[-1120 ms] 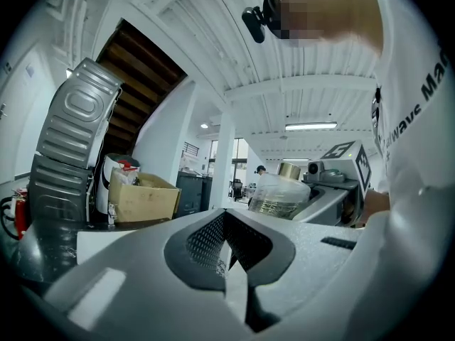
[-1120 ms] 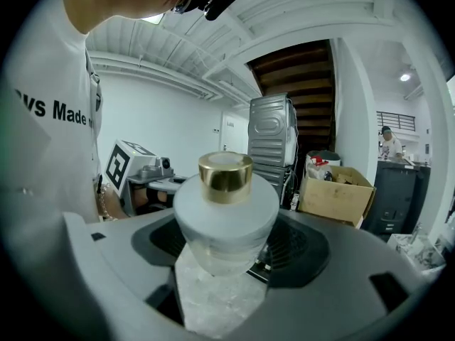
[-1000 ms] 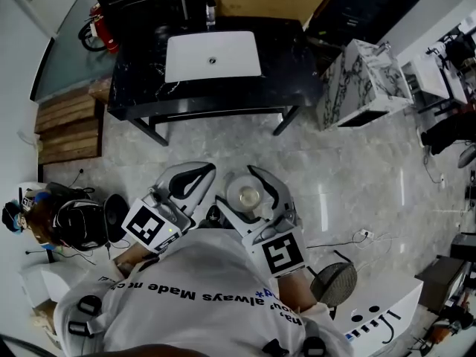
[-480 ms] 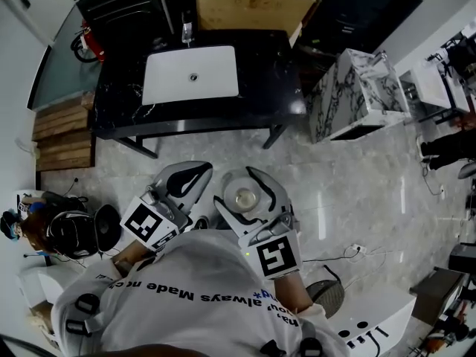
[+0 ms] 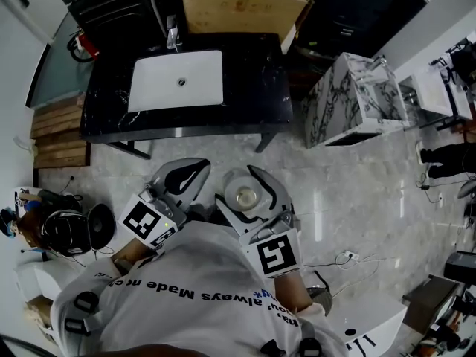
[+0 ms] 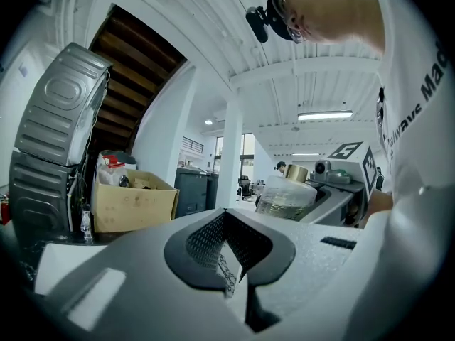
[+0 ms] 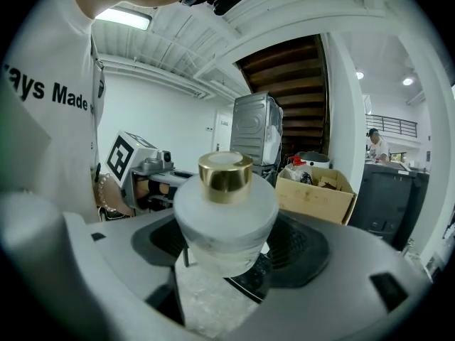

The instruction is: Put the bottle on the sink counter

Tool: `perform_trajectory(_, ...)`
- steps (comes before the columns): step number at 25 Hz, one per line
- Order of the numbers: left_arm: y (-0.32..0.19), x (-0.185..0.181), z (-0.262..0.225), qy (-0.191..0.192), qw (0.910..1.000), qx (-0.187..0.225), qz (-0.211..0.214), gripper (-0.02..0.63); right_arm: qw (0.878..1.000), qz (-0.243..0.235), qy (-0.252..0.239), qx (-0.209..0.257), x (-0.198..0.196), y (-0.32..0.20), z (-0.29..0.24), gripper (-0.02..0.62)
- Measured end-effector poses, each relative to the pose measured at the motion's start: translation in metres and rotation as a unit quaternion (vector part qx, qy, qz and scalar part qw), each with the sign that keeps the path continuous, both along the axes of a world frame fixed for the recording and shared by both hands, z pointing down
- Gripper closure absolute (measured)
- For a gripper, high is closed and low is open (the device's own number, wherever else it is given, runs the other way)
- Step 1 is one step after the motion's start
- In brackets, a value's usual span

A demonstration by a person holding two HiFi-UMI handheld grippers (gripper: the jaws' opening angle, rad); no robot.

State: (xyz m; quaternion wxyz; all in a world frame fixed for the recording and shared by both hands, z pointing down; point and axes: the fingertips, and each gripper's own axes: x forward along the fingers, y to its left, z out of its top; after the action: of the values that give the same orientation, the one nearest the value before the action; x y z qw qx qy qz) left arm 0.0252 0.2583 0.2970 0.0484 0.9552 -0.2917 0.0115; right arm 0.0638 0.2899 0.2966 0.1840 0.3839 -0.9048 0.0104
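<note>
A squat frosted bottle (image 7: 226,226) with a gold cap (image 7: 225,175) stands upright between the jaws of my right gripper (image 7: 234,261), which is shut on it. From above, the bottle (image 5: 244,195) shows as a pale disc in the right gripper (image 5: 245,199), held close to the person's chest. My left gripper (image 5: 184,182) is beside it to the left, shut with nothing in it (image 6: 231,261). The black marble sink counter (image 5: 253,80) with a white basin (image 5: 177,79) and a tap (image 5: 172,36) lies ahead, across a strip of floor.
A cardboard box (image 5: 242,2) stands behind the counter. A marble-patterned block (image 5: 355,99) sits to the counter's right. Wooden planks (image 5: 56,132) lie at the left, with a helmet and gear (image 5: 63,233) on the floor. Cables (image 5: 346,259) trail at the right.
The sink counter has shifted left and slightly lower in the head view as the person moves. Both grippers keep their pose, the right one still holding the bottle.
</note>
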Motion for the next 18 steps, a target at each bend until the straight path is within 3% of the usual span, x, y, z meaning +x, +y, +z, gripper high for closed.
perform_trajectory(18, -0.084, 0.022, 0.008, 0.005, 1.0, 0.004, -0.006, 0.603, 1.0, -0.004, 0.002, -0.001, 0.023, -0.079, 0.006, 0.265)
